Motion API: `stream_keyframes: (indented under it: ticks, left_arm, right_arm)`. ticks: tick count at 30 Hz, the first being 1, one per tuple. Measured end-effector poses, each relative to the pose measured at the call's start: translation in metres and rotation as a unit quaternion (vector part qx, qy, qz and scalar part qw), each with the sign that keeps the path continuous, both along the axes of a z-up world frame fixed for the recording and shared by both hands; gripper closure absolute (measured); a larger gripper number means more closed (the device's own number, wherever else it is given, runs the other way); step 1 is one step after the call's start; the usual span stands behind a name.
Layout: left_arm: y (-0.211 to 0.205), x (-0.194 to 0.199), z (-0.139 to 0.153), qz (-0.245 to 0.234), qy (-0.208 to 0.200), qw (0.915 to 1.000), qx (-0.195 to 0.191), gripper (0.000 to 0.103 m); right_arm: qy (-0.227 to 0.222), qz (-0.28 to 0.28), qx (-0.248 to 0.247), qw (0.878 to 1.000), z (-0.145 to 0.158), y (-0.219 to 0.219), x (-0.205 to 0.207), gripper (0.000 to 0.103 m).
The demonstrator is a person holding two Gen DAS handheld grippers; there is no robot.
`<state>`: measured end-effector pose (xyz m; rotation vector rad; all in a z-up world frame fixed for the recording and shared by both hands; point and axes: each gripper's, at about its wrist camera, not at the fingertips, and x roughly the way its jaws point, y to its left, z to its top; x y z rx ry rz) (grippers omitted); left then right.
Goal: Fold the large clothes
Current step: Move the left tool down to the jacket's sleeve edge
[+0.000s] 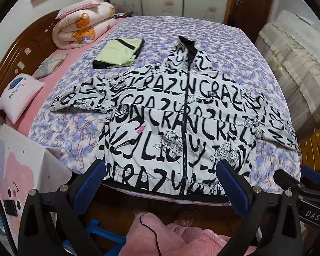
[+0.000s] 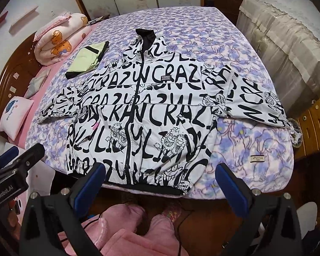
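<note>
Both tools, left (image 1: 160, 183) and right (image 2: 160, 183), are hanging wide and empty at six o'clock over the hem. The printed zip jacket (image 1: 172, 119) is lying flat across the bed (image 1: 234, 49), sleeves out at nine and three. The slick fabric could be slipping or bunching if a tool pinches quilt too.

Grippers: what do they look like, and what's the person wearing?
Both the left gripper and right gripper have black angular frames with silver bolts and blue ribbed pads on the fingers. White lettering shows on their bodies: "GenRobot.AI" on the left, "DAS" on the right. The person wears fuzzy pink fleece clothing, crossed by a thin black cable.
</note>
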<state>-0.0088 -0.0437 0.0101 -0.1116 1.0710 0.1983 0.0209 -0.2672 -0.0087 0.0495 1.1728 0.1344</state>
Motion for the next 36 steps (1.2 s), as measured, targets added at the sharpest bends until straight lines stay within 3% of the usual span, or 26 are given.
stream_keyframes:
  ticks: [5,9,16,27,36]
  left_arm:
    - [0.024,0.005,-0.005,0.027,0.002,0.9993,-0.024,0.001]
    - [0.049,0.013,-0.014,0.034,0.008,0.9970,-0.069,0.001]
    - [0.115,0.045,-0.029,0.056,0.014,0.9931,-0.102,0.001]
    - [0.267,0.115,-0.047,0.075,0.042,0.9868,-0.137,0.001]
    - [0.389,0.166,-0.086,0.086,0.092,0.9794,-0.158,0.001]
  right_arm:
    - [0.007,0.011,0.004,1.000,-0.005,0.011,0.011,0.000]
    - [0.012,0.013,0.006,1.000,-0.008,0.024,0.021,0.000]
    - [0.009,0.021,0.008,1.000,-0.012,0.070,0.051,0.000]
    - [-0.024,0.054,-0.017,0.998,-0.017,0.200,0.106,0.000]
    - [-0.017,0.068,-0.053,0.996,-0.046,0.303,0.146,0.000]
